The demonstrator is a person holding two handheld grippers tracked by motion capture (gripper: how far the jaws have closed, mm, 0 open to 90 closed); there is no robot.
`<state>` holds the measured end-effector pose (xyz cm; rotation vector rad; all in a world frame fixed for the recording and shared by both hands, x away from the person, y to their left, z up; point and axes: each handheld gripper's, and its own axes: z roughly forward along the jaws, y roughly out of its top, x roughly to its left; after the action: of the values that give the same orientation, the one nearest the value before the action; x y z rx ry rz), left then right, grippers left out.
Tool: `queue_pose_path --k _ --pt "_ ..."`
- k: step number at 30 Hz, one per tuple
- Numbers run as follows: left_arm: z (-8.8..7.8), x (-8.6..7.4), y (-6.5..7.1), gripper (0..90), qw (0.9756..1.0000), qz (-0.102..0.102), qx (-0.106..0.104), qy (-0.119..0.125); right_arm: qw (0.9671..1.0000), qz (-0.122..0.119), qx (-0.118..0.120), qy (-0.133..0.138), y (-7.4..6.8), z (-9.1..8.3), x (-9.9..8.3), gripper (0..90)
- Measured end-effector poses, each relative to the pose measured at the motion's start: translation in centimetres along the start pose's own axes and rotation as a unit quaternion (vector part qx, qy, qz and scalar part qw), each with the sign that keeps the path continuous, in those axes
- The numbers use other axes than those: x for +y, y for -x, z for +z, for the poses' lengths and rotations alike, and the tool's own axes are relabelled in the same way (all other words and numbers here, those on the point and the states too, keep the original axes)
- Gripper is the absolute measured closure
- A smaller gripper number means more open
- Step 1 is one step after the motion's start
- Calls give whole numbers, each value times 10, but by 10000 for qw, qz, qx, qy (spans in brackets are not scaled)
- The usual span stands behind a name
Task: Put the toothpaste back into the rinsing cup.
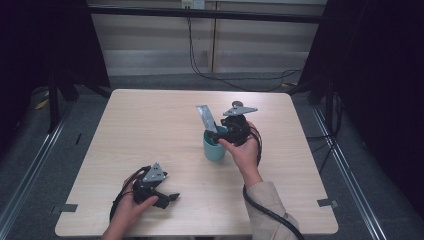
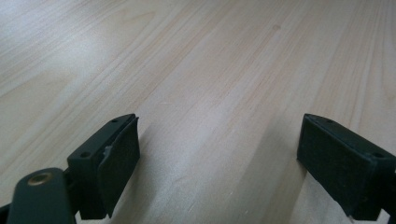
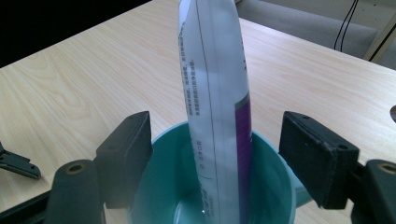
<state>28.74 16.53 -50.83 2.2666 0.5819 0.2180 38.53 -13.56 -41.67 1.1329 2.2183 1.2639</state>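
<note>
A teal cup (image 1: pixel 213 148) stands near the middle of the wooden table (image 1: pixel 150 125). A white tube with purple print (image 1: pixel 206 118) stands in it, leaning up and to the left. In the right gripper view the tube (image 3: pixel 217 102) rises out of the cup (image 3: pixel 163 186) between the two jaws, which stand apart on either side of it. My right gripper (image 1: pixel 217 134) is open over the cup's rim. My left gripper (image 1: pixel 172 197) rests low near the table's front left, open, with bare wood (image 2: pixel 210 93) between its jaws.
Black cables (image 1: pixel 215 75) trail on the grey floor behind the table. Dark stands flank the table at the left (image 1: pixel 52 95) and right (image 1: pixel 330 100). Grey tape marks (image 1: pixel 327 202) sit at the table's front corners.
</note>
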Motion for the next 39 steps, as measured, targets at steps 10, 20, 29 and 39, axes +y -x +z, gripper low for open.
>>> queue_pose_path --k 10,20,29,39 --pt "0 0 0 128 10000 1 -2 -8 10000 69 22 19 2 -7 -3 180" --pt "0 0 0 128 10000 0 2 -4 9999 62 95 41 5 -19 -10 151" --pt "0 0 0 128 10000 -12 10 -20 9998 11 167 107 9 -43 -20 146" --pt "-1 0 0 128 10000 -10 11 -22 9998 81 185 52 14 -58 -39 147"
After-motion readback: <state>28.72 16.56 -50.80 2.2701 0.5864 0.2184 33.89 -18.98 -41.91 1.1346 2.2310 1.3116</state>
